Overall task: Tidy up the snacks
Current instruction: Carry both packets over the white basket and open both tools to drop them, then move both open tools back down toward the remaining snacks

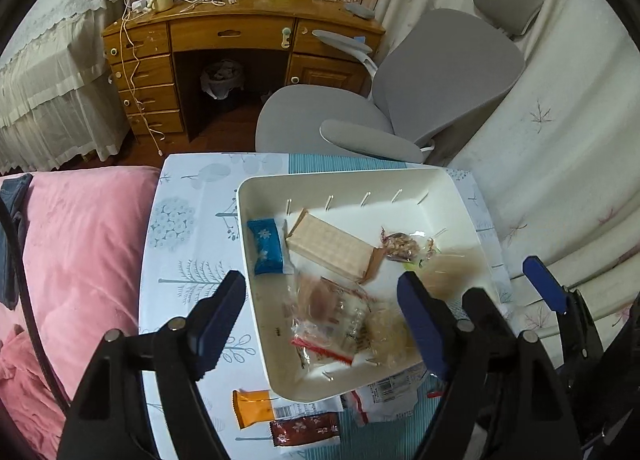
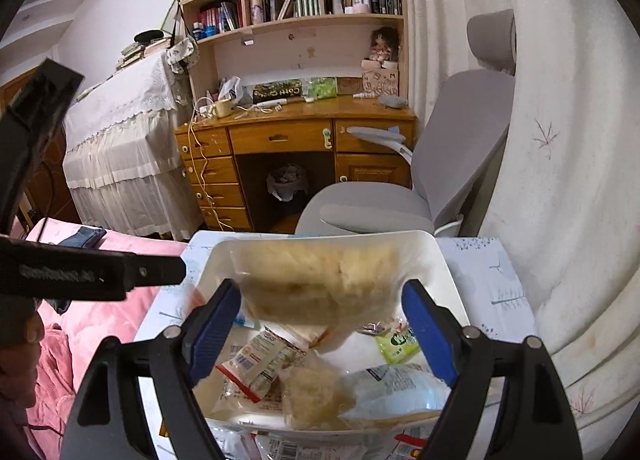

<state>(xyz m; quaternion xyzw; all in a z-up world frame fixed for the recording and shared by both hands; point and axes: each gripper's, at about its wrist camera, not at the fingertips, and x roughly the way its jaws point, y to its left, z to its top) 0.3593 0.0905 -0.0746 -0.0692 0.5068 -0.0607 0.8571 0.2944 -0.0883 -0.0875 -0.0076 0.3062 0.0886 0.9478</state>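
A white bin [image 1: 256, 196] stands on the small table and holds several snacks: a blue pack [image 1: 266, 246], a wafer pack [image 1: 332, 248], a nut candy [image 1: 402, 246] and clear bags [image 1: 332, 320]. My left gripper [image 1: 324, 312] is open and empty above the bin's near left part. My right gripper [image 2: 324, 324] is open above the same bin [image 2: 444, 260]. A pale clear snack bag [image 2: 320, 280] is blurred between its fingers, apart from the pads, in mid-air over the bin. It also shows blurred in the left wrist view [image 1: 448, 270].
An orange pack [image 1: 254, 408], a brown pack [image 1: 306, 430] and a white labelled bag [image 1: 384, 392] lie on the table in front of the bin. A pink quilt [image 1: 80, 260] lies left. A grey office chair [image 1: 400, 100] and wooden desk [image 1: 240, 32] stand behind.
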